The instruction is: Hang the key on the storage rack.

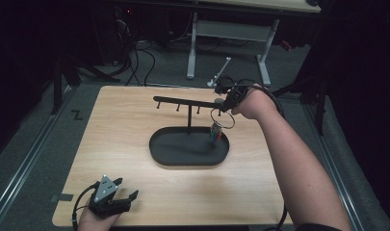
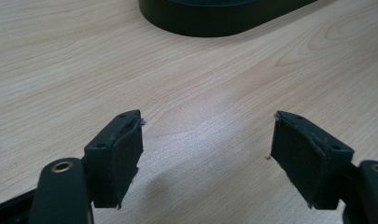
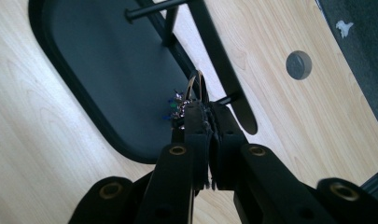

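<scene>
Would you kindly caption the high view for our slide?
Right tongs hold a ring with coloured beads beside the black stand's crossbar; left tongs rest open on the table.

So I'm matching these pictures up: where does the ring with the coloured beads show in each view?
High view: the beaded ring hangs from the right gripper, right of centre, over the black tray.
Left gripper view: not in it.
Right gripper view: centre, pinched between the jaws.
Shared landmark: the black tray.

The black stand (image 1: 188, 113) with its crossbar (image 1: 183, 102) and oval tray (image 1: 156, 149) blocks the middle of the tabletop (image 1: 120, 168). Bare wood lies open to the left, right and along the near edge, around the left hand-held gripper (image 1: 116, 199).
</scene>
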{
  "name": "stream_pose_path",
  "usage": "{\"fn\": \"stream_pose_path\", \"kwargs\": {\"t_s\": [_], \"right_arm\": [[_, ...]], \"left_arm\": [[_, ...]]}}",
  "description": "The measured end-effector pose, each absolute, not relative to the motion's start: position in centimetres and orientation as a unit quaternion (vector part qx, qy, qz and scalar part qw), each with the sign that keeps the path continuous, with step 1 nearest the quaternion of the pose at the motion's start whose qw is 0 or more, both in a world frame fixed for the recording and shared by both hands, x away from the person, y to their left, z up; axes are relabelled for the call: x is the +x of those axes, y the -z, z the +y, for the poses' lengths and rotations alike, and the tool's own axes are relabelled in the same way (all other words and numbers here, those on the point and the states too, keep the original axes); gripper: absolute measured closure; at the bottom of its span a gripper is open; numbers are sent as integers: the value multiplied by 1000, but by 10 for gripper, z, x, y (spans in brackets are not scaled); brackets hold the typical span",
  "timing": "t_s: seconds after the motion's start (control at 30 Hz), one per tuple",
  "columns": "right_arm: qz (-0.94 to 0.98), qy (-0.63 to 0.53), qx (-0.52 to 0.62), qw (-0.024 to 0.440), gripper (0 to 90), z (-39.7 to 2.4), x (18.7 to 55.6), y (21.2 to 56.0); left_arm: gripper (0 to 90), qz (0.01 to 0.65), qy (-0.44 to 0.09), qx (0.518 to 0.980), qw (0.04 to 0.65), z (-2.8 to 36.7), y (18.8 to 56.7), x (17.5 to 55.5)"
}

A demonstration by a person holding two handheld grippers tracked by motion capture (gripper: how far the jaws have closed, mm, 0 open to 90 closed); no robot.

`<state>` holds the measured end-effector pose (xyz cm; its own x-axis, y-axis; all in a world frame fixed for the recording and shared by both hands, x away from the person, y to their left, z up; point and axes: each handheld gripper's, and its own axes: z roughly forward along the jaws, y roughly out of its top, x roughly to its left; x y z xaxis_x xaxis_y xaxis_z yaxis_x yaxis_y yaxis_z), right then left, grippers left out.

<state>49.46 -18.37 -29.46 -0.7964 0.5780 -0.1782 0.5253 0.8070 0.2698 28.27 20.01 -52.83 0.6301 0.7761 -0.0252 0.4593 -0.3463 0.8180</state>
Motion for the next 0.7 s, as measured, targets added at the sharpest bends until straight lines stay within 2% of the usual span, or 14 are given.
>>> {"fn": "stream_pose_path", "kwargs": {"t_s": [0.23, 0.37, 0.5, 0.6, 0.63, 0.7], "right_arm": [[940, -105, 299, 126, 862, -185, 498, 298], [937, -120, 302, 131, 798, -183, 496, 293], [932, -133, 301, 154, 678, -181, 491, 292], [923, -150, 311, 170, 551, -180, 488, 294], [921, -156, 309, 179, 472, -180, 486, 297], [920, -161, 307, 182, 444, -180, 485, 299]], "left_arm": [[254, 386, -188, 799, 421, 200, 529, 283], [254, 386, -189, 799, 421, 200, 529, 283], [254, 385, -189, 800, 420, 200, 529, 283], [254, 384, -191, 799, 421, 199, 529, 283], [254, 384, -191, 800, 420, 199, 529, 283], [254, 384, -191, 800, 420, 199, 529, 283]]}}
